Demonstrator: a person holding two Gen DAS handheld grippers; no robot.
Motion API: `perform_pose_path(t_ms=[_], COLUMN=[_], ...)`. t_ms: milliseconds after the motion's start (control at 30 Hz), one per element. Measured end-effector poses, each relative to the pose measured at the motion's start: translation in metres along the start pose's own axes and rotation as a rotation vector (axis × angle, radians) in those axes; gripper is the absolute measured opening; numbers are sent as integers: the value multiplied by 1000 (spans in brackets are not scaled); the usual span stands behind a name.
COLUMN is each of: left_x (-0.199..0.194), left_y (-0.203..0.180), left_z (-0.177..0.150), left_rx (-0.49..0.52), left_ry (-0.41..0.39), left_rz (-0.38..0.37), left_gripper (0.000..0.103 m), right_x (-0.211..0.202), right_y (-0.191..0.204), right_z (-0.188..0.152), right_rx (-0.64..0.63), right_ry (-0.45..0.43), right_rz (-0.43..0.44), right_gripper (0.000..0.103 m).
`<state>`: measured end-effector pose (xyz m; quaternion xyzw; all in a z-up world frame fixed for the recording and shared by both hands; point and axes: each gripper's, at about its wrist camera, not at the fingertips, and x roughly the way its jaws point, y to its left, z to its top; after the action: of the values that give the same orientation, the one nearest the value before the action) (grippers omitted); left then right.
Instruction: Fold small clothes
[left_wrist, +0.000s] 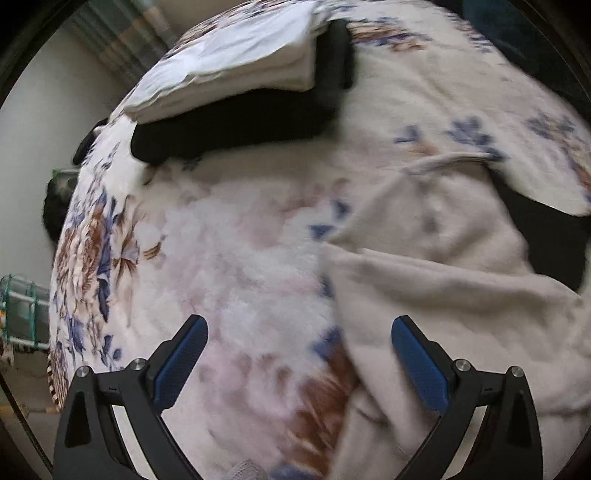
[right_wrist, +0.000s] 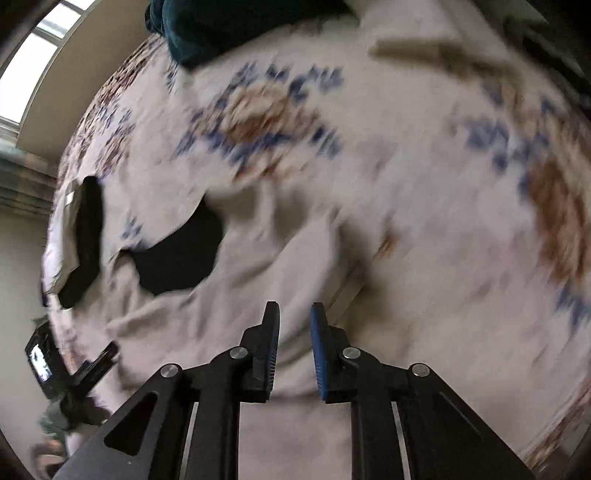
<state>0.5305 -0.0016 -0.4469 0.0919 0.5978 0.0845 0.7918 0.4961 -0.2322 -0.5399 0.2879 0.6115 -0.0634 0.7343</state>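
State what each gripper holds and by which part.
Nothing is held. The left gripper is wide open above the blanket beside the cream garment; the right gripper is slightly open, with nothing between its pads.

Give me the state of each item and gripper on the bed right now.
Left gripper: open, empty.
Right gripper: narrowly open, holding nothing.
Beige garment: crumpled, unfolded.
White garment: folded, atop the black garment.
Floral blanket: spread out.
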Motion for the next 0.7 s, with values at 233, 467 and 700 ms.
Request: perform_pose_path(t_ms=[233, 467, 700], left_x=[21, 41, 3], left_y=[-26, 4, -9], left_z=[-7, -7, -9], left_rx=[42, -16, -17], left_ry=[62, 119, 102], left_rz=[39, -43, -88], left_gripper=[103, 103, 103], right_x=[71, 68, 22], right_y=[8, 19, 3], right_z=[-32, -45, -42], right_rx=[230, 208, 206], right_ry=[120, 106, 27], right_rz=[57, 33, -34], right_gripper=[18, 12, 61])
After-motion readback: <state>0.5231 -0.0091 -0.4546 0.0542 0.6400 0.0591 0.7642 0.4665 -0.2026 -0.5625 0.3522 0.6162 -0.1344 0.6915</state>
